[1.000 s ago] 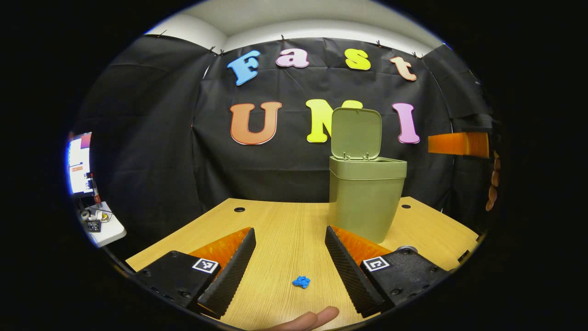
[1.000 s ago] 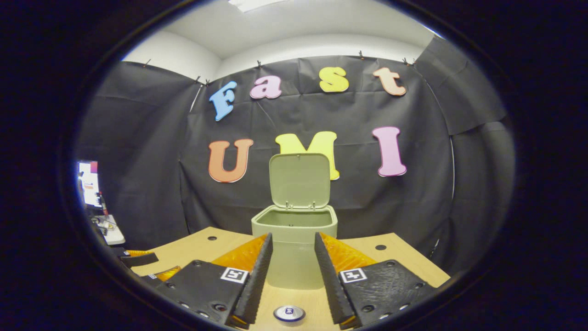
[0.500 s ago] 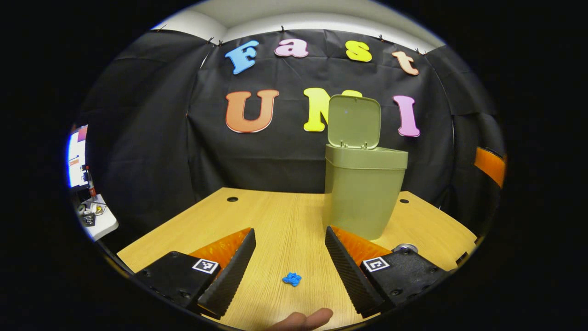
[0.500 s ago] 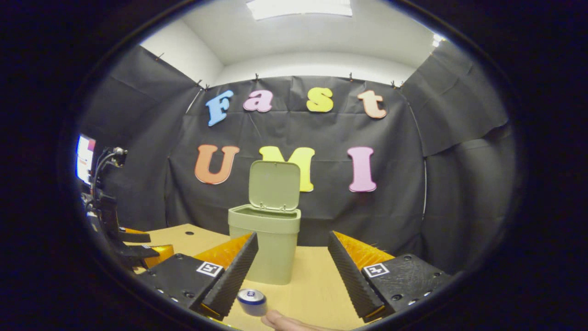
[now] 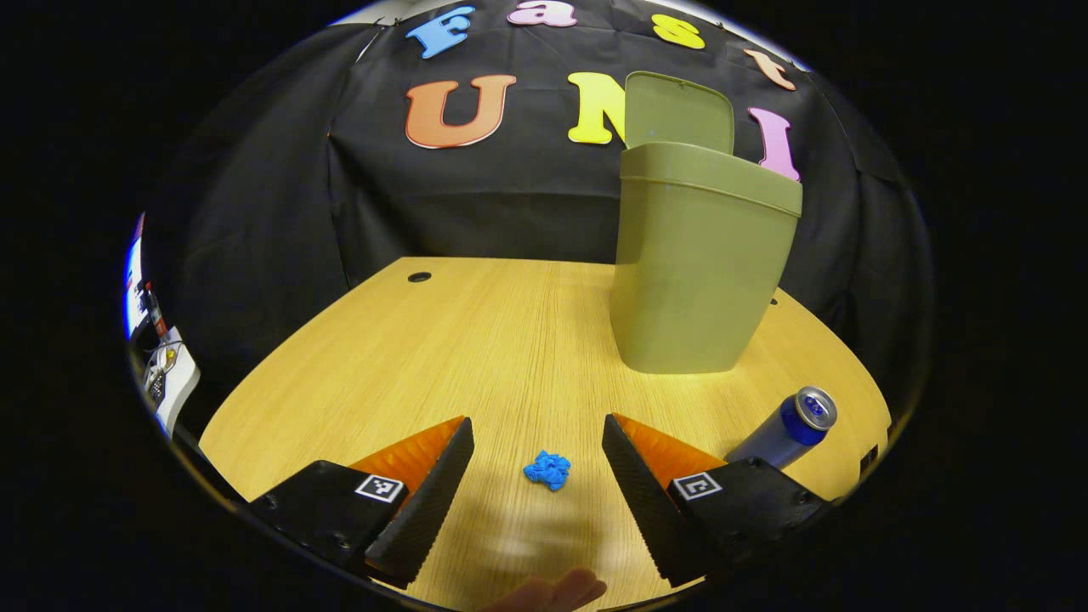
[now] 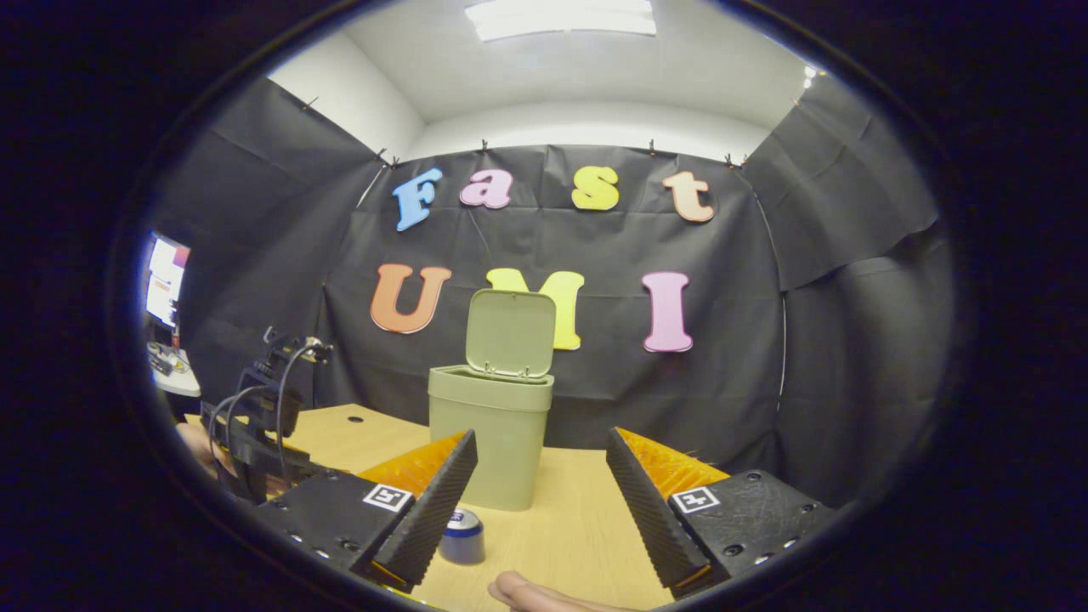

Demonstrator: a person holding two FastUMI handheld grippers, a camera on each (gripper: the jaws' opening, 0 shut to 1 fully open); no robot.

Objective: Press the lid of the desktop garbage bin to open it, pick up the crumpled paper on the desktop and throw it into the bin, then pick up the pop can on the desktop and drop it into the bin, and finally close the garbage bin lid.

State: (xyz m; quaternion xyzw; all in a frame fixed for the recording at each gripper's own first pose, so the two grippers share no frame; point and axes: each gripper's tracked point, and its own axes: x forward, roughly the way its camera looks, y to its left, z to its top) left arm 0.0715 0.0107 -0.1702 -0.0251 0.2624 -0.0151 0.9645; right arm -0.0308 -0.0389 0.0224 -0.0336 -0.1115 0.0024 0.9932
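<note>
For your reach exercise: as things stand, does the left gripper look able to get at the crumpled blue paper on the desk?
Probably yes: the left gripper is open, the crumpled blue paper lies on bare desk between its fingers, nothing between.

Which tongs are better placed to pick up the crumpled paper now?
The left tongs: they stand open with the blue crumpled paper on the desk between their fingers. The right tongs face the open bin.
</note>
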